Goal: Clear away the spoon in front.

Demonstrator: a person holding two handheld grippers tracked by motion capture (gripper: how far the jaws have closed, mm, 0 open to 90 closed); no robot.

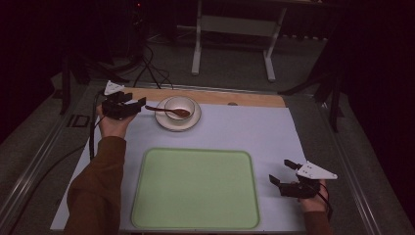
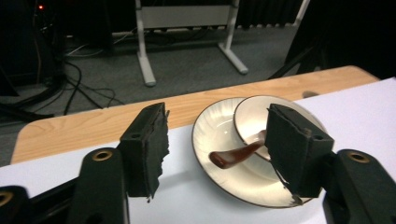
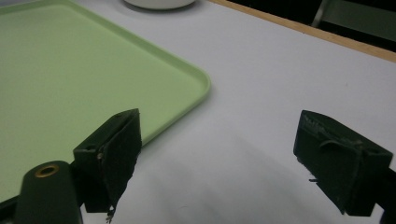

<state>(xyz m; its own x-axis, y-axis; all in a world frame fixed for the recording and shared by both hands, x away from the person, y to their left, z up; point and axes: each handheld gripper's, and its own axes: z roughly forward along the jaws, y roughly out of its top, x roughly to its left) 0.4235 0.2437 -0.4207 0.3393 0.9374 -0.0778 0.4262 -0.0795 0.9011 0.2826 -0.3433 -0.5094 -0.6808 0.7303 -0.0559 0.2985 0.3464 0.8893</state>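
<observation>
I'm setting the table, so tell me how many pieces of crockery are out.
2: a saucer at the far side of the white mat, and a cup standing on it with a brown spoon resting in it. None on the green tray.

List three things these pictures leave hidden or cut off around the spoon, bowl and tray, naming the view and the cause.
1. Spoon: in the left gripper view the left claw's right jaw covers its bowl end.
2. Bowl: in the right gripper view the top edge cuts off all but its base.
3. Green tray: in the right gripper view the left edge cuts it off, and the right claw's jaw covers part of its near rim.
</observation>
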